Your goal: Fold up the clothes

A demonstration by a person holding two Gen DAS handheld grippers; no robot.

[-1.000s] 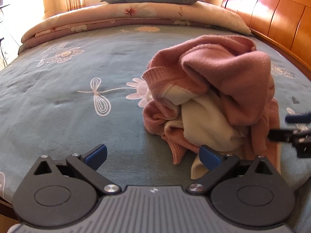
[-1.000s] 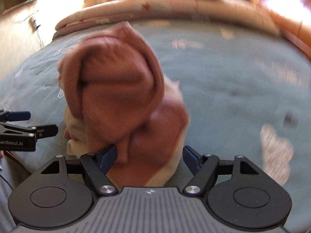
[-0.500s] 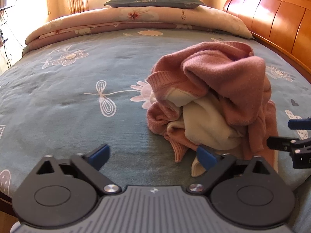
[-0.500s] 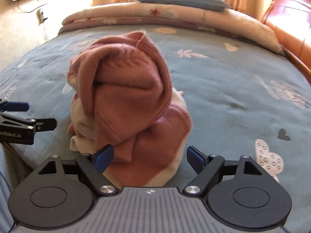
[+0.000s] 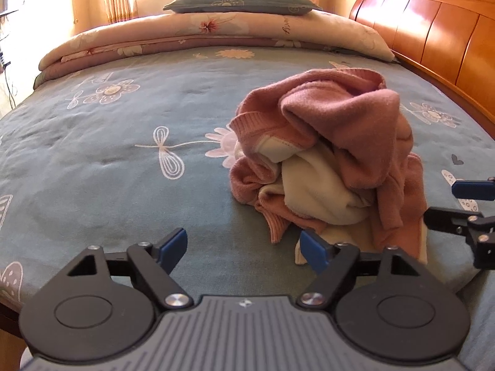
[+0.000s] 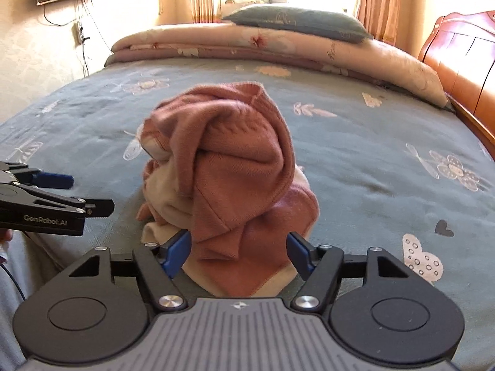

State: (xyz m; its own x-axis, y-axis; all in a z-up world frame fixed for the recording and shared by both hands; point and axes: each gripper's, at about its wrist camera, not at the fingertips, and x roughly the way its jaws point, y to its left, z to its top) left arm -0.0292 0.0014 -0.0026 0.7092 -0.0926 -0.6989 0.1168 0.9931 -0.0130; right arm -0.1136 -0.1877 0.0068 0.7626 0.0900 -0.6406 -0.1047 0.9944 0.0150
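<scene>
Left wrist view: we list one crumpled pink knit sweater with a cream fleece lining [image 5: 334,160], heaped on the grey-green flower-printed bedspread [image 5: 123,154], unfolded. Our left gripper [image 5: 244,247] sits just near-side and left of the heap, blue pads apart, nothing between them but bedspread; its jaws have just been closing, though they grip nothing. The right gripper [image 5: 464,201] shows at the heap's right edge, clear of the cloth. Beyond the heap lie a folded floral peach quilt [image 5: 216,37] and a grey-green pillow [image 5: 241,0]; right of it stands an orange wooden headboard [image 5: 433,24]. Right wrist view: the same sweater [image 6: 229,167] stands directly ahead of the right gripper [image 6: 238,250], whose pads flank the lowest hem without pressing it; these jaws too have just been narrowing, holding nothing. We judge both tools are stationed at either side to take a hem and spread the heap flat.
</scene>
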